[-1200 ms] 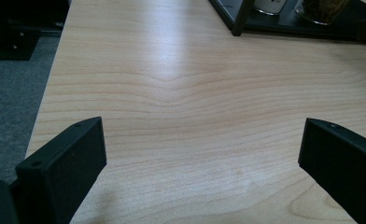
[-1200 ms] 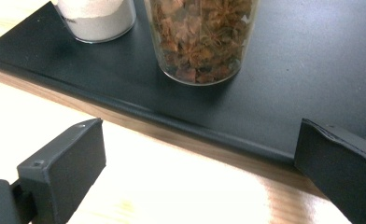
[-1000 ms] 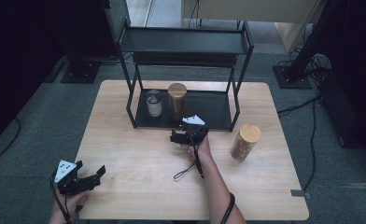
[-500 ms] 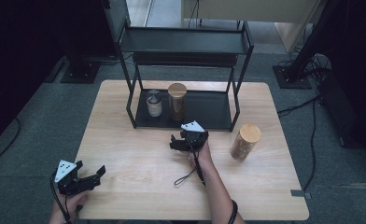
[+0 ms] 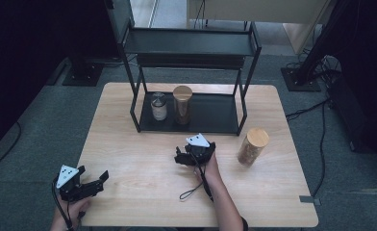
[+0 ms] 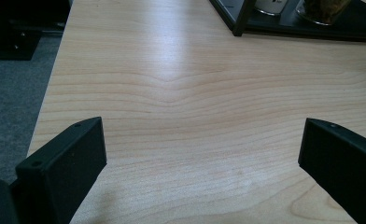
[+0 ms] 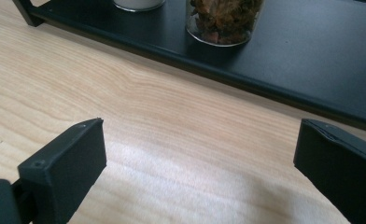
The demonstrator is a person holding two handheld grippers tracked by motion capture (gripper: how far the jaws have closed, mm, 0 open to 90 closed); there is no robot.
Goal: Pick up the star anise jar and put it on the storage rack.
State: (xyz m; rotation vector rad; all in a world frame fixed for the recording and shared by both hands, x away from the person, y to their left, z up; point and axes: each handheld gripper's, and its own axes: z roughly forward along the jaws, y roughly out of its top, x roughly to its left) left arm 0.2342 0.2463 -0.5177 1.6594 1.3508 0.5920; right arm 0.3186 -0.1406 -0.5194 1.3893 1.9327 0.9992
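My right gripper (image 5: pixel 181 157) hovers over the middle of the wooden table (image 5: pixel 129 144), a short way in front of the black shelf rack (image 5: pixel 191 45). It is open, with nothing between its jaws (image 7: pixel 200 154). On the rack's bottom tray stand a small silver-lidded jar (image 5: pixel 158 107) and a taller wooden-lidded jar (image 5: pixel 182 104) with brown contents (image 7: pixel 224 18). A third wooden-lidded jar (image 5: pixel 252 147) stands on the table to the right of my right hand. Near the front left corner, my left gripper (image 5: pixel 94 174) is open over bare wood (image 6: pixel 202 154).
The rack's front left leg (image 6: pixel 239 21) and tray edge (image 7: pixel 246 70) lie ahead of the grippers. The table's left edge (image 6: pixel 50 93) drops to grey carpet. A cable (image 5: pixel 196 190) trails from the right gripper across the table.
My right gripper has drawn back from the rack toward the person's side of the table. The left gripper has stayed put.
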